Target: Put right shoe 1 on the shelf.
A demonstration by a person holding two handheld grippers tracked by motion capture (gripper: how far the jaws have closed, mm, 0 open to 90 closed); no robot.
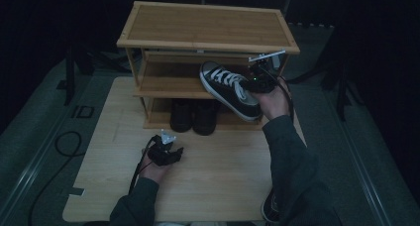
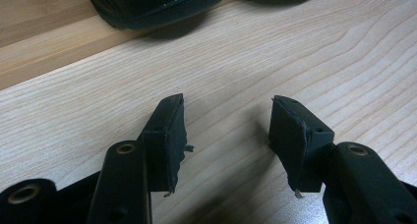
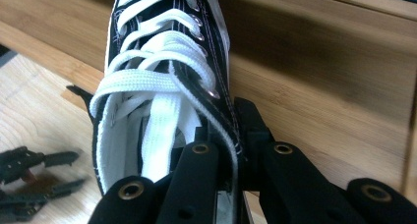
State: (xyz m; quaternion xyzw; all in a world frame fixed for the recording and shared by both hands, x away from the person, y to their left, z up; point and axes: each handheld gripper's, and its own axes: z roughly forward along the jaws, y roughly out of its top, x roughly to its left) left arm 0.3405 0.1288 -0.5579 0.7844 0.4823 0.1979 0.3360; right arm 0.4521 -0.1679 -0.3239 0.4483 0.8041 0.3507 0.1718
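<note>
**A Sneaker Is Held Up by the Shoe Rack**

While the left gripper point(image 1: 174, 152) is rested on the pale wooden board point(image 1: 223, 176) in front of the shoe rack point(image 1: 208, 25), a black sneaker point(image 1: 229, 88) is held up by the right gripper point(image 1: 257, 81) at the rack's middle shelf. The sneaker is made of black cloth with flat white laces and small shiny metal rings. Its white rubber toe is pointed toward the rack, and the whole shoe is tilted in the air, just in front of the shelf edge.

In the right gripper view, the cloth side wall of the sneaker point(image 3: 162, 86) is pinched tight between the two black jaws, right beside the lace holes.

In the left gripper view, the hard, blocky black jaws are spread wide apart, and nothing is held between them. Smooth light wood with wavy lines is seen under them.

The rack is built from honey-coloured bamboo strips with a flat framed top. Two dark shoes point(image 1: 193, 116) are stood side by side on the rack's bottom shelf, below the sneaker.
</note>
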